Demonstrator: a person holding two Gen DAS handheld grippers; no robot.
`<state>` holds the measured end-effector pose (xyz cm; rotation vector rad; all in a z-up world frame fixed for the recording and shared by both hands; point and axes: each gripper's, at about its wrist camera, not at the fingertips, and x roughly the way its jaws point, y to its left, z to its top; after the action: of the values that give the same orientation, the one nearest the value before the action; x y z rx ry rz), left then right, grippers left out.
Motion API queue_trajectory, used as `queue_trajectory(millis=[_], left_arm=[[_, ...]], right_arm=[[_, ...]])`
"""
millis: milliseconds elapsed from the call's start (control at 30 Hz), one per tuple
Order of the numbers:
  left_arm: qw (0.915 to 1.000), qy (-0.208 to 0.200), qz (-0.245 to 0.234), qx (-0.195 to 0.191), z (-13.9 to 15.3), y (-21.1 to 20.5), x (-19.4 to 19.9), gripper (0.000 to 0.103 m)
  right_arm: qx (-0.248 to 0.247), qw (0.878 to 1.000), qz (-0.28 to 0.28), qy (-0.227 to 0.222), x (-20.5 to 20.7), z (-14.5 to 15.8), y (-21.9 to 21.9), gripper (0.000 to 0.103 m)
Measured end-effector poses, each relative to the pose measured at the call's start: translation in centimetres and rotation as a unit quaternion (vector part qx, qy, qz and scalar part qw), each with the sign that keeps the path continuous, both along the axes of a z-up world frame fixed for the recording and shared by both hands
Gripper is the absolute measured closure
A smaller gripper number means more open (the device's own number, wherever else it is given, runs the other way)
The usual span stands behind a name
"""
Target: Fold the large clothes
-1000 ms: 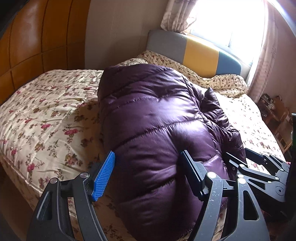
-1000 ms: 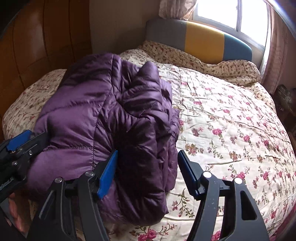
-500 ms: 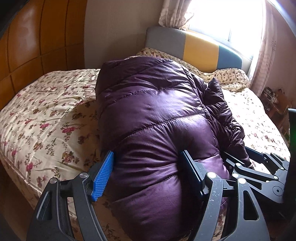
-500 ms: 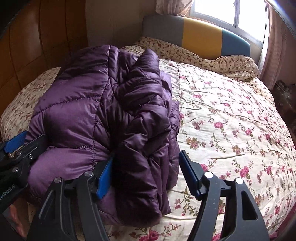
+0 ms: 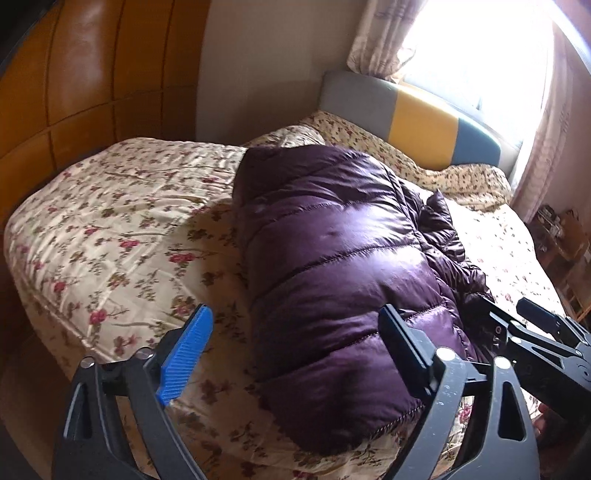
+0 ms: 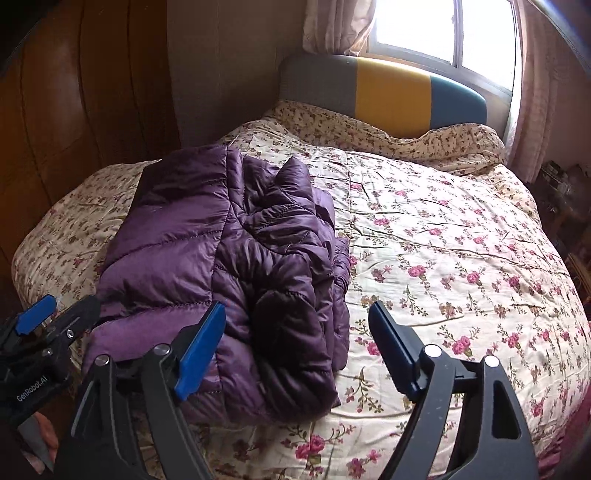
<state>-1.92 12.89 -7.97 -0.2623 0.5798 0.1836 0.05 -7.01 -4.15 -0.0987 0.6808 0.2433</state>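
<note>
A shiny, dark purple quilted down jacket (image 5: pixel 332 258) lies folded into a thick bundle on a bed covered with a cream floral quilt (image 5: pixel 122 236). The bundle sits toward the near edge of the mattress, left of the bed's middle as the right wrist camera sees it, with a wide stretch of bare quilt to its right. Its smooth back panel faces up on the left side, and crumpled folds of sleeve and lining pile along its right side.

The left gripper (image 5: pixel 295 339) hangs above the near end of the jacket. Its jaws have just been opening and stand wide apart: the blue ribbed pad (image 5: pixel 186 356) is over the quilt, clear of the fabric, and the dark right finger (image 5: pixel 402 350) appears in front of the jacket without pressing it. Nothing is clamped.

The right gripper (image 6: pixel 297 339) hovers over the jacket's near right corner. Its jaws have also just been opening and are apart, holding nothing, with the jacket's rumpled edge showing between them.

At the head of the bed stand a padded headboard in grey, yellow and blue panels (image 6: pixel 388 96) and a bright window with patterned curtains (image 6: pixel 443 29). A brown wooden wardrobe (image 5: pixel 74 85) lines the left wall.
</note>
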Motion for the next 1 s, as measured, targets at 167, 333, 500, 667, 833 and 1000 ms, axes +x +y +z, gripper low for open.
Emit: queue_trajectory(millis=[167, 333, 500, 667, 833, 1000], left_arm=[[0.9999, -0.001, 0.015, 0.006, 0.5, 0.0, -1.3, 0.011], [0.9996, -0.007, 0.026, 0.005, 0.9, -0.3, -2.4, 0.008], [0.9993, -0.012, 0.034, 0.008, 1.4, -0.3, -3.0, 0.008], [0.9989, -0.019, 0.043, 0.011, 1.8, -0.3, -3.6, 0.004], [0.9988, -0.012, 0.045, 0.015, 1.7, -0.3, -3.6, 0.004], [0.9988, -0.009, 0.045, 0.019, 1.5, -0.4, -3.5, 0.004]], right_arm=[[-0.009, 1.0, 0.002, 0.002, -1.2, 0.1, 0.0, 0.021], [-0.026, 1.0, 0.009, -0.01, -2.4, -0.1, 0.2, 0.019], [-0.041, 0.999, 0.015, -0.022, -3.2, -0.2, 0.5, 0.017], [-0.052, 0.998, 0.023, -0.034, -3.7, 0.0, 1.0, 0.016], [-0.067, 0.996, 0.034, -0.049, -4.2, 0.1, 1.5, 0.013], [-0.084, 0.995, 0.037, -0.047, -3.9, -0.3, 1.8, 0.013]])
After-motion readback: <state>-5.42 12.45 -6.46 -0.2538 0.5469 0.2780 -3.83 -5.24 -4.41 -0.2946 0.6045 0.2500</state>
